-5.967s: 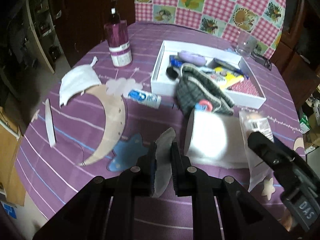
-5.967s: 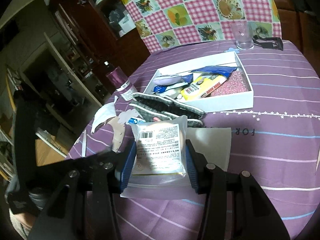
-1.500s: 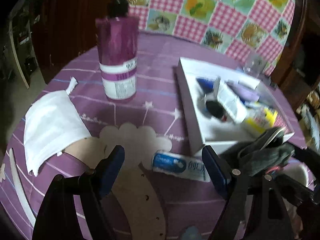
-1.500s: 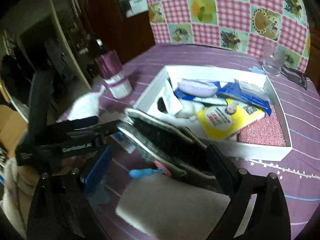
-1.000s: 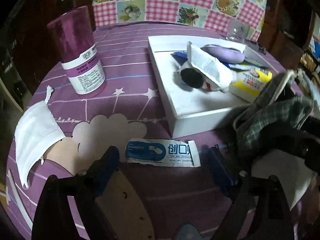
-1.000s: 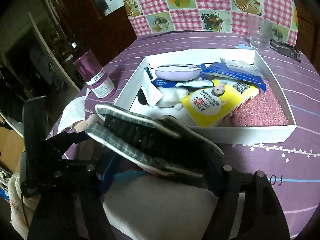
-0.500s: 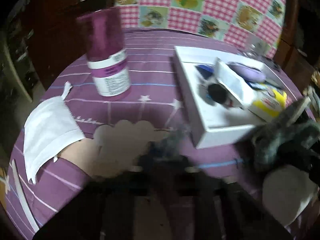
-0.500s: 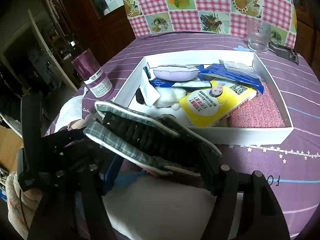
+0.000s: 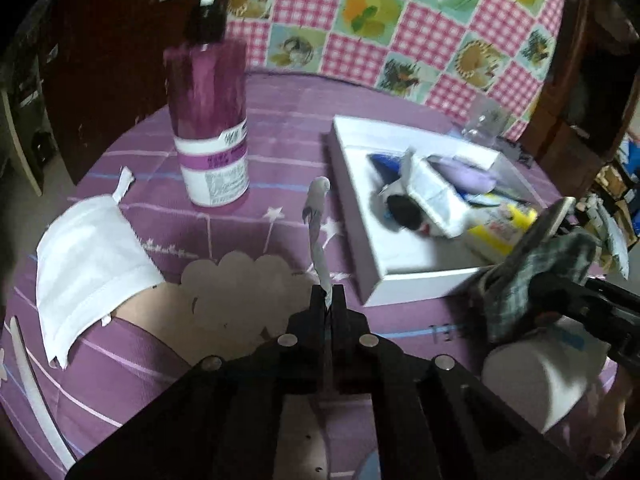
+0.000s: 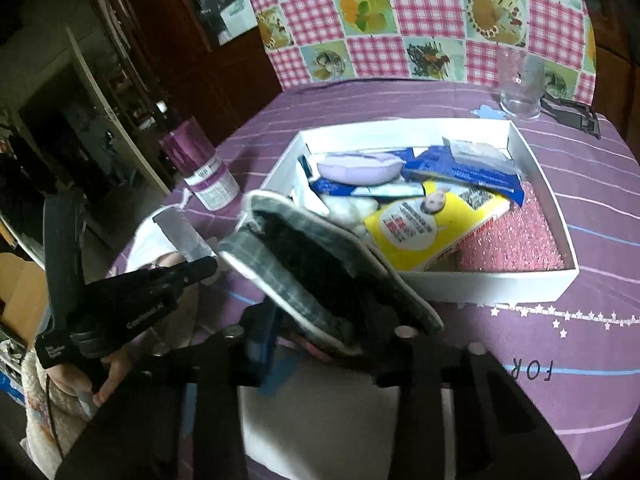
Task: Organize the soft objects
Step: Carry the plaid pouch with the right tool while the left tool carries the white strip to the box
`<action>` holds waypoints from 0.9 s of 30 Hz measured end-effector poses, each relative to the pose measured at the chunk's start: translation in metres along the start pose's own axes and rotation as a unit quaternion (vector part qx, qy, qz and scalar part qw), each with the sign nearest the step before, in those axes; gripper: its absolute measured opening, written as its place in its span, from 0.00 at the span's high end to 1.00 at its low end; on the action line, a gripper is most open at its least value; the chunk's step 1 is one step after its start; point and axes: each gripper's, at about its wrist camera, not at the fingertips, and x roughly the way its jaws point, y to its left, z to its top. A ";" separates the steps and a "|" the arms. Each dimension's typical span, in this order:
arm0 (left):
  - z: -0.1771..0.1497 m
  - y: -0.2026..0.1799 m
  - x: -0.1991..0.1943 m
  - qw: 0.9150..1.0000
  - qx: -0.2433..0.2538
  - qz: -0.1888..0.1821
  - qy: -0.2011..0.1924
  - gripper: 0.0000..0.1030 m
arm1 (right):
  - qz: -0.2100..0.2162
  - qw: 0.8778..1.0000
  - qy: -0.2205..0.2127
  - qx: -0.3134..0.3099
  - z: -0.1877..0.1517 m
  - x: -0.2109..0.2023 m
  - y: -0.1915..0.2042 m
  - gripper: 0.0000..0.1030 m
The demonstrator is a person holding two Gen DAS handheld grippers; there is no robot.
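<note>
My left gripper (image 9: 328, 295) is shut on a thin blue-and-white packet (image 9: 316, 216). The packet stands edge-on above the purple tablecloth, lifted off it. From the right wrist view the same left gripper (image 10: 200, 268) shows at the left with the packet (image 10: 180, 232) sticking out. My right gripper (image 10: 332, 332) has its jaws closing on a grey plaid slipper (image 10: 320, 264), which fills the gap and hides the fingertips. The slipper (image 9: 540, 256) is tilted up beside the front wall of the white box (image 10: 440, 292), which holds several soft packets.
A purple bottle (image 9: 208, 136) stands at the back left, with a white face mask (image 9: 88, 256) and a beige cloud-shaped cutout (image 9: 240, 288) in front of it. A white pad (image 10: 340, 420) lies under the right gripper. A glass (image 10: 520, 84) stands behind the box.
The left gripper has shut on the packet and raised it off the cloth. The right jaws have narrowed around the slipper, and its toe end has tipped up.
</note>
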 end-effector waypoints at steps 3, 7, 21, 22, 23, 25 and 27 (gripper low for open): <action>0.001 -0.005 -0.008 1.000 0.009 -0.002 -0.012 0.99 | 0.006 1.000 -0.003 0.006 0.002 -0.003 -0.002 0.70; 0.002 -0.011 -0.013 1.000 0.026 0.001 -0.016 0.99 | 0.016 1.000 -0.008 0.021 0.006 -0.007 -0.008 0.71; 0.017 -0.058 -0.045 0.995 0.073 0.051 -0.049 0.99 | 0.053 0.994 -0.075 0.064 0.026 -0.055 -0.027 0.77; 0.020 -0.063 -0.047 0.995 0.076 0.048 -0.050 0.99 | 0.055 0.993 -0.082 0.071 0.028 -0.060 -0.031 0.77; 0.023 -0.069 -0.049 0.994 0.081 0.046 -0.052 0.99 | 0.058 0.991 -0.089 0.079 0.029 -0.065 -0.036 0.77; 0.029 -0.080 -0.053 0.993 0.088 0.047 -0.058 0.99 | 0.059 0.990 -0.096 0.088 0.031 -0.071 -0.042 0.77; 0.036 -0.093 -0.054 0.992 0.097 0.044 -0.062 0.99 | 0.054 0.988 -0.105 0.095 0.033 -0.079 -0.048 0.77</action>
